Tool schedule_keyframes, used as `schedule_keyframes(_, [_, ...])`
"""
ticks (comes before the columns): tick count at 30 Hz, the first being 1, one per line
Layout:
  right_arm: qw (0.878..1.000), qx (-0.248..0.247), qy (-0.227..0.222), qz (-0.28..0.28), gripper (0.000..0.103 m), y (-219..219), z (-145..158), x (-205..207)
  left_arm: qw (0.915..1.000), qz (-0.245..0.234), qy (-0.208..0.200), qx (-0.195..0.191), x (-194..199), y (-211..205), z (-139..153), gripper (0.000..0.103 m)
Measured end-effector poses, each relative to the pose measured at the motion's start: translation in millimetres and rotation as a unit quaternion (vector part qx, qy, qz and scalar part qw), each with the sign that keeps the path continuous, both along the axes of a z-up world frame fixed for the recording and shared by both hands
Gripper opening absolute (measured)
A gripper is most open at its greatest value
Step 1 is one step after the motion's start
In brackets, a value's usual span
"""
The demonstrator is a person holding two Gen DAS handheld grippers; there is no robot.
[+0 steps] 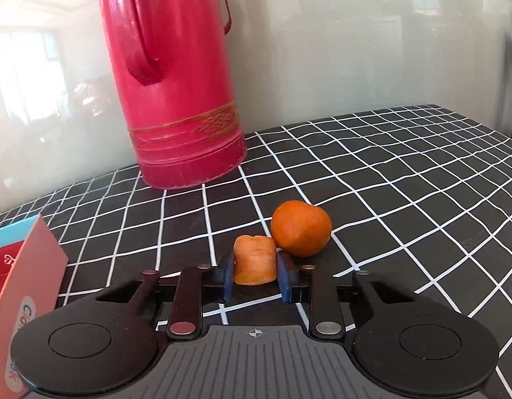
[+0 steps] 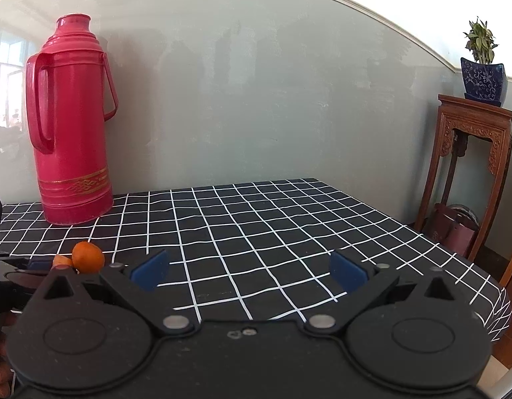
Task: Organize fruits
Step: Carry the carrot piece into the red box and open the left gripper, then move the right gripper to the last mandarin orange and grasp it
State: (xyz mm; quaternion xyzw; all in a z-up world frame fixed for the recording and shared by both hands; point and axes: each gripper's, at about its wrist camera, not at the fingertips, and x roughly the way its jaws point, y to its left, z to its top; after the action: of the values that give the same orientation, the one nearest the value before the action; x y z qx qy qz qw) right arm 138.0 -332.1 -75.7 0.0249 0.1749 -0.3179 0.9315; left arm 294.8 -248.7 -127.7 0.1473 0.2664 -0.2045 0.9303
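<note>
My left gripper (image 1: 255, 272) is shut on a short orange carrot chunk (image 1: 255, 259), its blue pads pressing both sides, low over the black checked tablecloth (image 1: 389, 183). A round orange tangerine (image 1: 301, 227) sits right behind the chunk, touching or nearly touching it. In the right wrist view the tangerine (image 2: 88, 256) and the carrot chunk (image 2: 63, 261) show at the far left, with the left gripper beside them. My right gripper (image 2: 249, 271) is open and empty, wide apart over the cloth, well to the right of the fruit.
A tall red thermos (image 1: 176, 76) stands at the back left by the wall, also in the right wrist view (image 2: 71, 126). A red and blue box (image 1: 20, 286) stands at the left edge. A wooden stand (image 2: 468, 173) with a potted plant (image 2: 482, 63) is beyond the table's right edge.
</note>
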Motion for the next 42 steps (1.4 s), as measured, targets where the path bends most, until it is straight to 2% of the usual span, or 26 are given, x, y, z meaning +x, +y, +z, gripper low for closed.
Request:
schedule_keyframes(12, [1.0, -0.008, -0.001, 0.025, 0.097, 16, 3, 3, 0.9991, 0.019, -0.039, -0.007, -27, 27, 20, 0.028])
schedule_keyframes(22, [0.997, -0.03, 0.005, 0.076, 0.097, 55, 3, 18, 0.9926, 0.105, -0.058, -0.021, -37, 104, 42, 0.028])
schedule_keyframes(29, [0.992, -0.046, 0.004, 0.116, 0.097, 90, 4, 29, 0.98, 0.188, -0.058, -0.029, -24, 167, 47, 0.028])
schedule_keyframes(35, [0.988, -0.051, 0.005, 0.147, 0.097, 117, 3, 40, 0.9652, 0.256, -0.033, -0.039, -9, 214, 39, 0.028])
schedule_keyframes(41, [0.984, -0.051, 0.004, 0.173, 0.097, 139, 4, 48, 0.9533, 0.297, -0.003, -0.056, -5, 249, 35, 0.028])
schedule_keyframes(42, [0.983, -0.051, 0.004, 0.176, 0.097, 142, 4, 49, 0.9508, 0.304, 0.002, -0.061, -5, 254, 35, 0.032])
